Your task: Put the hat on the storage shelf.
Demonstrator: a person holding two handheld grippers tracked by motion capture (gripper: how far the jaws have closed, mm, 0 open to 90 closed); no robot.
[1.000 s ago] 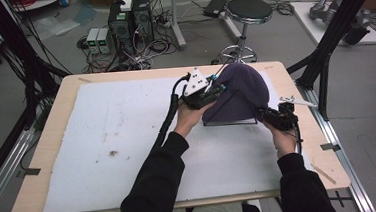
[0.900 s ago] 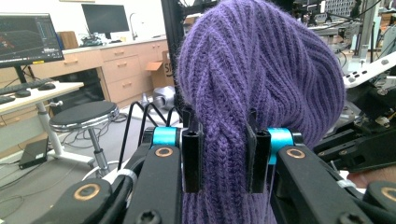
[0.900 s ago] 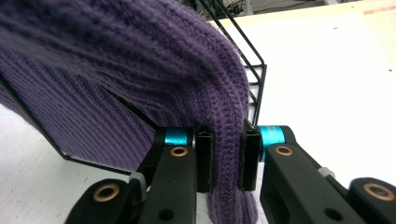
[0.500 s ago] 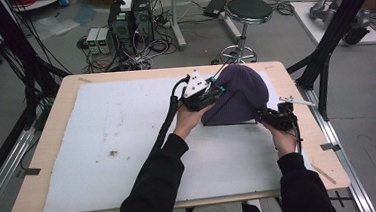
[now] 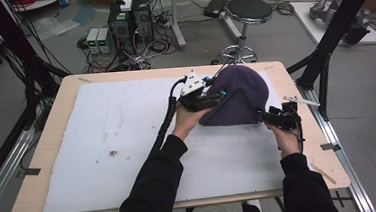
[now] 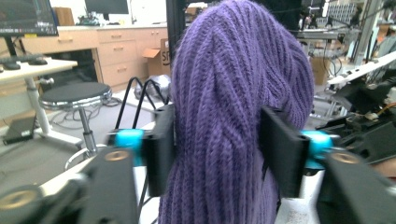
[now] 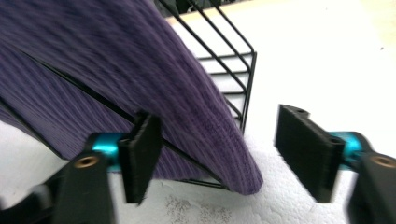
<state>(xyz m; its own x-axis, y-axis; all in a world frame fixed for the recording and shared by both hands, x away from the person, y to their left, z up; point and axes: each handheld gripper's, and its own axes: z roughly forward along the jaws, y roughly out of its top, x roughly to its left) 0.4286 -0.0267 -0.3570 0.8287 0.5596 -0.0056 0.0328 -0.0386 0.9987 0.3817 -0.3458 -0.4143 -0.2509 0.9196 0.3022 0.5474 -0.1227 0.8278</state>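
A purple knit hat (image 5: 240, 95) drapes over a black wire rack (image 7: 233, 70) on the white mat (image 5: 103, 142) covering the desk (image 5: 55, 100). The left claw (image 6: 217, 149) is clenched on a bunched fold of the hat's near-left side. The right claw (image 7: 219, 156) stands released just beside the hat's lower right corner, the rack's wires behind it.

Purple knit hat (image 5: 240, 95) slightly farther from right tongs (image 5: 263, 116), now released

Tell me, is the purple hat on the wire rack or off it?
On. The purple hat drapes over the black wire rack, whose bars show beside and below its hem. The left gripper pinches a fold of it.
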